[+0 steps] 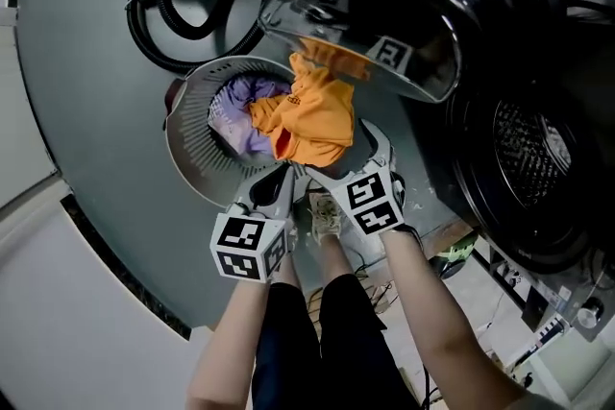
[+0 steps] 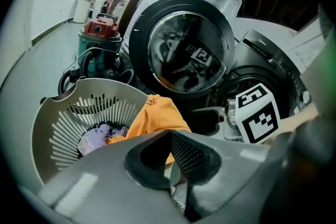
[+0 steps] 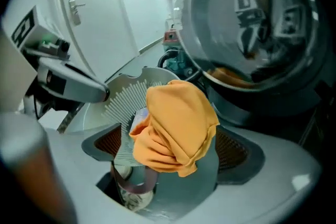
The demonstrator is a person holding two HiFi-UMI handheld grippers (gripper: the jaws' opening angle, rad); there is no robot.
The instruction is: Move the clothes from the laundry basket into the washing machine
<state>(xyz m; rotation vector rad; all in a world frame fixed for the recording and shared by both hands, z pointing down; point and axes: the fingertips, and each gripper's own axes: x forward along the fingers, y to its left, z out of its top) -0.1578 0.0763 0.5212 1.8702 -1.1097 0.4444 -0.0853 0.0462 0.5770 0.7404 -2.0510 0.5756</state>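
An orange garment [image 1: 312,115] hangs lifted above the grey laundry basket [image 1: 187,144], in which lilac clothes [image 1: 235,115] lie. My right gripper [image 1: 348,156] is shut on the garment's lower right side; in the right gripper view the bunched orange garment [image 3: 176,126] fills the space between its pads [image 3: 107,144]. My left gripper [image 1: 285,173] meets the garment's lower left edge. Its jaws [image 2: 170,136] stand together with a sliver of orange between them. The washing machine's round glass door [image 1: 384,5] stands open above the garment, and the dark drum opening [image 1: 533,158] is to the right.
A red vacuum cleaner [image 2: 102,29] with a black hose [image 1: 173,24] stands beyond the basket. The person's shoes [image 1: 327,216] are just in front of the basket. Cables and small items [image 1: 538,322] lie on the floor at the right. A white door [image 3: 100,23] shows on the far wall.
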